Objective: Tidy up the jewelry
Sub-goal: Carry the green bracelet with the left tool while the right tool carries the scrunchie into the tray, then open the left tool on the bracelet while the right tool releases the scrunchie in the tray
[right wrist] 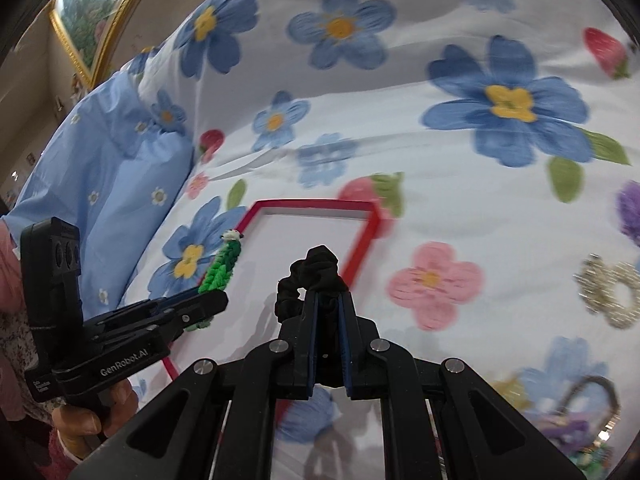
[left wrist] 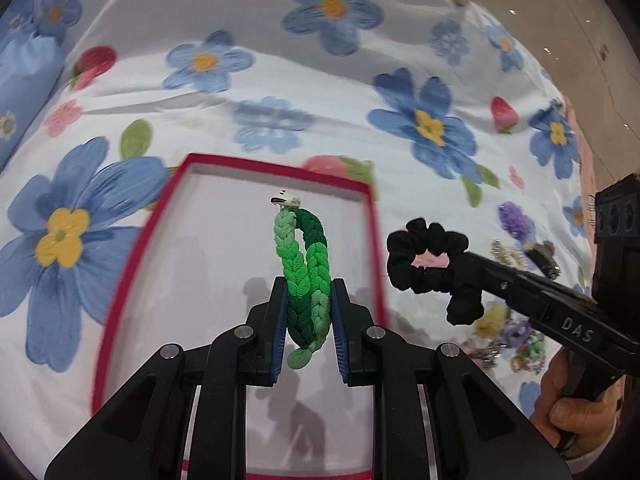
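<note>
**Desk:** What do your tongs have?

**Me:** My left tongs point(left wrist: 308, 312) are clenched on a braided green band point(left wrist: 306, 276). The blue pads squeeze its lower loop from both sides, and the rest of it stands up past the tips, ending in a small white charm point(left wrist: 285, 200). My right tongs point(right wrist: 328, 312) are clenched on a black scrunchie point(right wrist: 310, 276); the jaws are almost together with the fabric bunched between them and ruffling out above the tips.

**Desk:** Where are they in relation to each other?

**Me:** Side by side. From the left wrist camera I see the right tongs come in from the right edge, the scrunchie hanging off their tip just beside the green band. A hand point(left wrist: 568, 396) grips that handle at the lower right.

**Desk:** And underneath?

**Me:** A shallow red-rimmed tray point(left wrist: 120, 280) with a white floor lies on the bed. The green band is held over its floor, off the surface. The scrunchie is over the tray's right part in the right wrist view.

**Desk:** Other pieces?

**Me:** To the right of the tray, on the flowered bedspread point(left wrist: 260, 60), there is a pearly beaded ring point(right wrist: 608, 292), a purple fuzzy piece point(left wrist: 516, 218), and a blurred heap of mixed colourful items point(left wrist: 520, 340) nearer me. A pale blue pillow point(right wrist: 104, 168) sits at the left.
</note>
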{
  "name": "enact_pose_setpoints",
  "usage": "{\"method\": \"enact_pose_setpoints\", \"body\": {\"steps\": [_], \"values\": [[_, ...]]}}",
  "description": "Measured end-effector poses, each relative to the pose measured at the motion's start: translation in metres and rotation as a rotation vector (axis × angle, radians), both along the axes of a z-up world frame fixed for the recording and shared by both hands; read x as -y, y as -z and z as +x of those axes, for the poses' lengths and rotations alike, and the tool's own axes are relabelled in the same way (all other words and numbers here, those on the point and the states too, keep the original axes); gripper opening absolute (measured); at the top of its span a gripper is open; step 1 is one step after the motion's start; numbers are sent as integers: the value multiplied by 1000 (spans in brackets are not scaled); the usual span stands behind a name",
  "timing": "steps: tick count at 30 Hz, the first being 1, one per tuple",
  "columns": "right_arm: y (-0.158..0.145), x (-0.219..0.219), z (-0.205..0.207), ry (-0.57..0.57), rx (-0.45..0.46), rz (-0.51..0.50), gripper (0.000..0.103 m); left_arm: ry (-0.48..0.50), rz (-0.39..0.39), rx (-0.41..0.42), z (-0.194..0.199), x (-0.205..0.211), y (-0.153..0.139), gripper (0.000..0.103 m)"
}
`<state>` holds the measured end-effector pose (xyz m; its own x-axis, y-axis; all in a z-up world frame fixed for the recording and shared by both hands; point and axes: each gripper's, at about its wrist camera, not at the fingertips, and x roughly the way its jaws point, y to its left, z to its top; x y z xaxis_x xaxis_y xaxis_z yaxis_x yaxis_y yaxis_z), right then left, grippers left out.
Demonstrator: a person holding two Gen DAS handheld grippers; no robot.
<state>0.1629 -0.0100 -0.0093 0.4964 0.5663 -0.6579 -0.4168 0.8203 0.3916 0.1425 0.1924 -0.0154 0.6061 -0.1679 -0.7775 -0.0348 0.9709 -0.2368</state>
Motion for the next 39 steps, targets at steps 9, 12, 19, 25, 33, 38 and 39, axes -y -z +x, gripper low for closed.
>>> {"method": "enact_pose_setpoints", "body": {"steps": [9, 12, 19, 25, 33, 38, 39], "values": [[23, -71, 32, -65, -40, -34, 9, -34, 5, -82, 26, -41, 29, 19], [33, -85, 41, -72, -51, -62, 9, -30, 12, -99, 34, -44, 38, 19], [50, -97, 53, -77, -67, -132, 10, -36, 23, -151, 48, -46, 60, 19], [63, -101, 61, -80, -97, -167, 14, -45, 37, -175, 50, -47, 69, 20], [61, -95, 62, -62, -119, -137, 36, -83, 61, -154, 42, -51, 59, 49], [45, -86, 53, -53, -93, -106, 38, -99, 59, -132, 29, -51, 47, 50], [41, -83, 51, -53, -86, -100, 38, -102, 56, -129, 25, -51, 44, 50]]}}
